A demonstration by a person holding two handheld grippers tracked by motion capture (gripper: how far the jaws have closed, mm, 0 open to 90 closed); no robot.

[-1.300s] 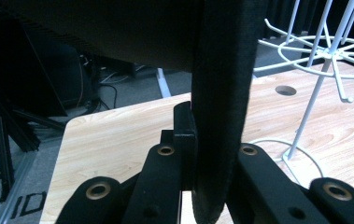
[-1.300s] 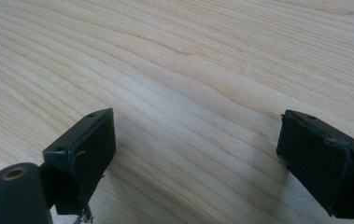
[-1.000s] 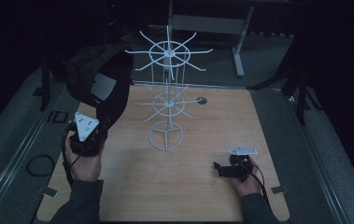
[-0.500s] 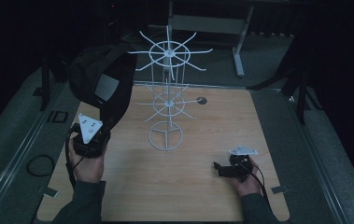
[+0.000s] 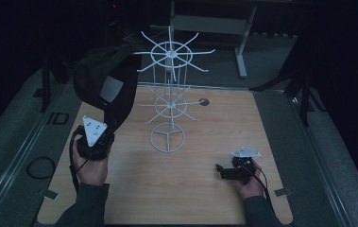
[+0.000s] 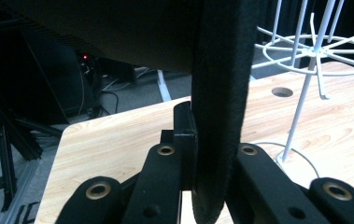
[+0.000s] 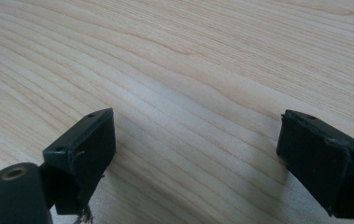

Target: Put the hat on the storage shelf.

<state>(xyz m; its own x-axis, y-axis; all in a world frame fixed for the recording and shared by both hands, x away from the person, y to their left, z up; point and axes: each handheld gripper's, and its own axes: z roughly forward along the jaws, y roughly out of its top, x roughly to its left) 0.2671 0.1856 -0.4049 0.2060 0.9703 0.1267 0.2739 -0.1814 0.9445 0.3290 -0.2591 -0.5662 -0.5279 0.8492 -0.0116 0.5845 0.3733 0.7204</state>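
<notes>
The left gripper (image 5: 102,135) has its fingers clamped on the brim of a black cap (image 5: 103,85), held up in the air beside the white wire rack (image 5: 169,101). The cap is not yet hung on any hook, so lifting looks done and hanging remains. The right gripper (image 5: 224,171) rests on the bench (image 5: 205,189), fingers apart and empty.

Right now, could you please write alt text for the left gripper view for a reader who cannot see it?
The left gripper is shut on the thick edge of a black hat, which rises up through the frame. Behind lie a light wooden table and, at right, a white wire rack standing on it.
</notes>
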